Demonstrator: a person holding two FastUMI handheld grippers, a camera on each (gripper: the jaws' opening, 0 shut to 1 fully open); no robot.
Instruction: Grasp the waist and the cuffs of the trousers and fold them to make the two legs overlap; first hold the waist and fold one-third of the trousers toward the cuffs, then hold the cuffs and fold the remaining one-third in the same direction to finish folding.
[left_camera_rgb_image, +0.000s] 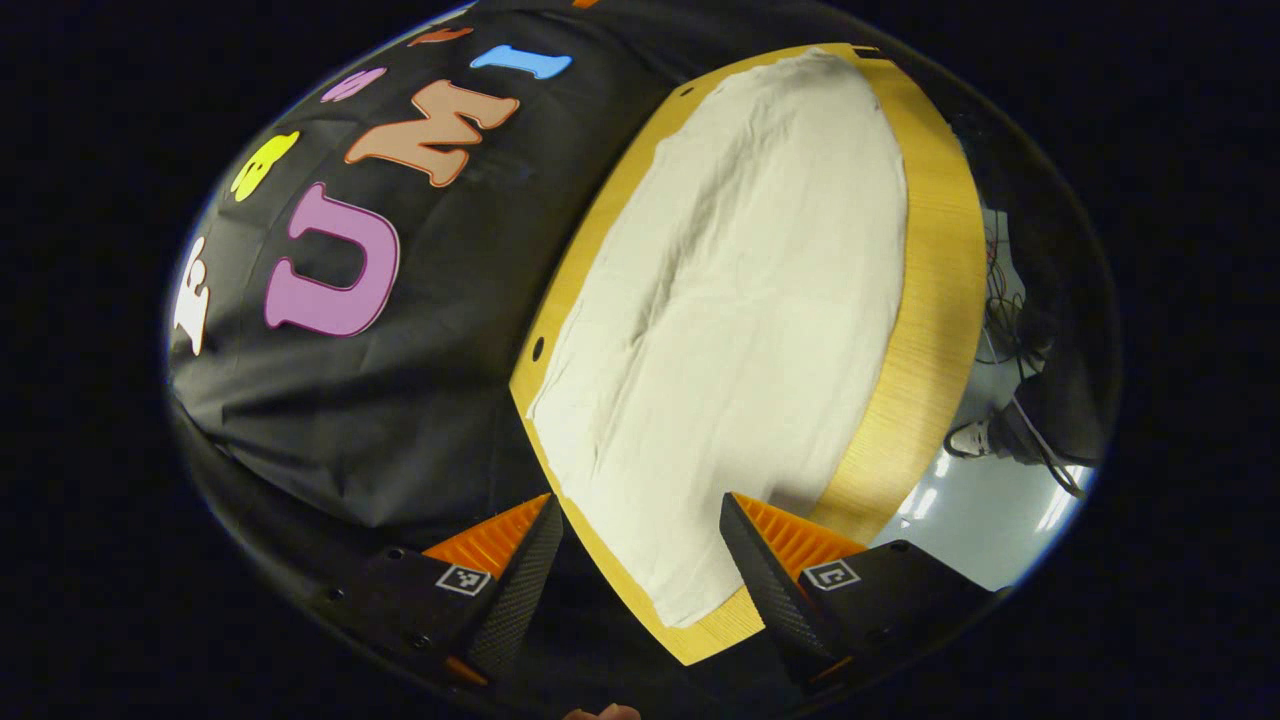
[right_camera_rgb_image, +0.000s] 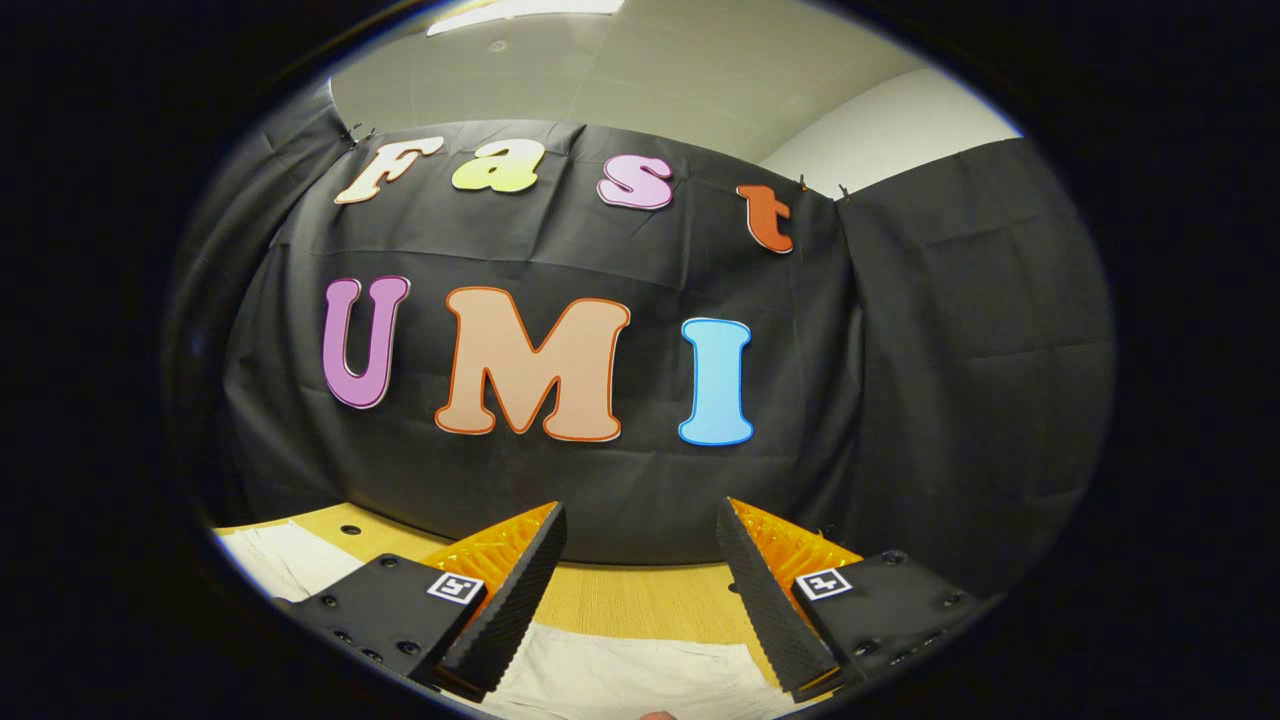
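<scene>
**Two open grippers above flat trousers**

Two grippers hang over the work with their fingers spread apart and nothing between them. In the left gripper view, the left gripper (left_camera_rgb_image: 640, 530) looks down along the length of the cream trousers (left_camera_rgb_image: 740, 300), which lie spread flat on the wooden surface (left_camera_rgb_image: 940, 300) and cover most of it. The cloth runs from near the fingers to the far end of the surface, with light creases along it. A strip of bare wood shows along the right edge, and a thin one along the left. Beyond the right edge lies a pale floor (left_camera_rgb_image: 980, 510), with a shoe (left_camera_rgb_image: 975, 437) and some cables (left_camera_rgb_image: 1005, 300) on it.

In the right gripper view, the right gripper (right_camera_rgb_image: 640, 535) faces the booth wall, held level. Below its fingers, the trousers (right_camera_rgb_image: 620, 675) lie on the surface (right_camera_rgb_image: 640, 600), with more pale cloth at the lower left.
</scene>
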